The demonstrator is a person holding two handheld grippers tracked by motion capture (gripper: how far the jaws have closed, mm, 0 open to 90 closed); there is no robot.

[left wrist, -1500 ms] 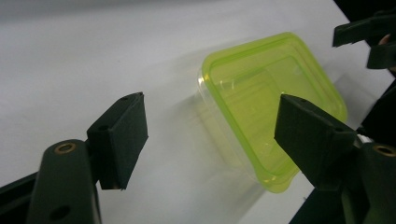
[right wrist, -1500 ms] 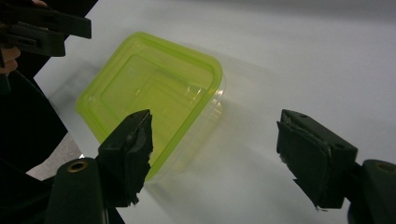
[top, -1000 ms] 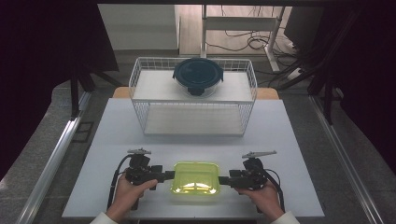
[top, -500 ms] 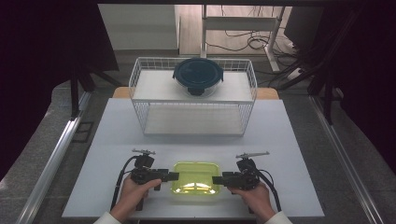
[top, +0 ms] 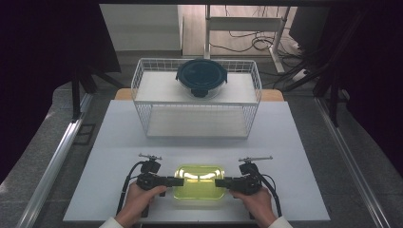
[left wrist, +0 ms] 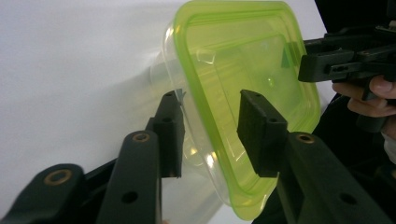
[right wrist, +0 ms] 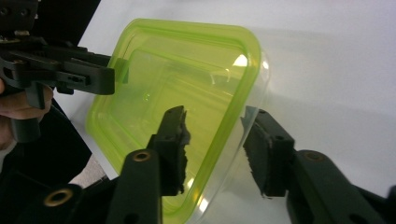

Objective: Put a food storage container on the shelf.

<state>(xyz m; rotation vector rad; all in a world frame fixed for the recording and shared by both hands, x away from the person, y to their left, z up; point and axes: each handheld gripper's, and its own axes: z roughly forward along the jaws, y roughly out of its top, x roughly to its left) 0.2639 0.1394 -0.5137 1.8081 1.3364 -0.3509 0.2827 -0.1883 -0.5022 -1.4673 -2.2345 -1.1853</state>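
A clear container with a lime-green lid (top: 198, 183) sits near the table's front edge. My left gripper (top: 177, 182) is at its left end and my right gripper (top: 219, 182) at its right end, both pointing inward. In the left gripper view the lid's rim (left wrist: 205, 116) runs between the jaws of the left gripper (left wrist: 210, 133) with a gap on each side. The right gripper (right wrist: 215, 149) straddles the opposite rim (right wrist: 233, 116) the same way. Both pairs of jaws have just been closing around the rim. No pad clearly presses on it.
A white wire rack (top: 197, 99) stands at the back of the white table (top: 119, 156). A round glass container with a dark lid (top: 202, 78) rests on top of it. The person's hands (top: 138, 199) come in over the front edge.
Both grippers have swung in toward the container's ends, and their jaws now reach over its rim. The container has not moved.
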